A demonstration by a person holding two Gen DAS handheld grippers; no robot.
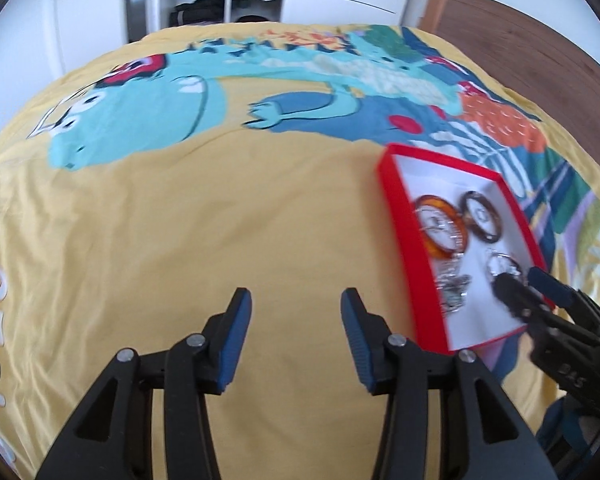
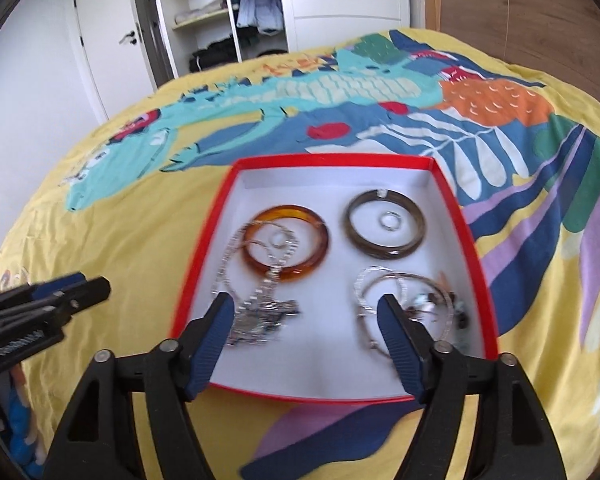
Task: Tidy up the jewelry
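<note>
Jewelry sits inside the red box (image 2: 466,216) on the yellow bedspread (image 2: 140,248): amber bangle (image 2: 286,240), dark bangle (image 2: 384,224), silver chain (image 2: 260,308) by the near wall. The right gripper (image 2: 306,308) hovers directly over it, wide open, empty. The left gripper (image 1: 296,304), likewise open and empty, hangs off the box's left.

Showing a red box (image 2: 204,236) lined white, an amber bangle (image 2: 286,242), a brown-grey bangle (image 2: 384,224), and a yellow bedspread (image 1: 180,216) printed with turquoise, blue and orange figures.
</note>
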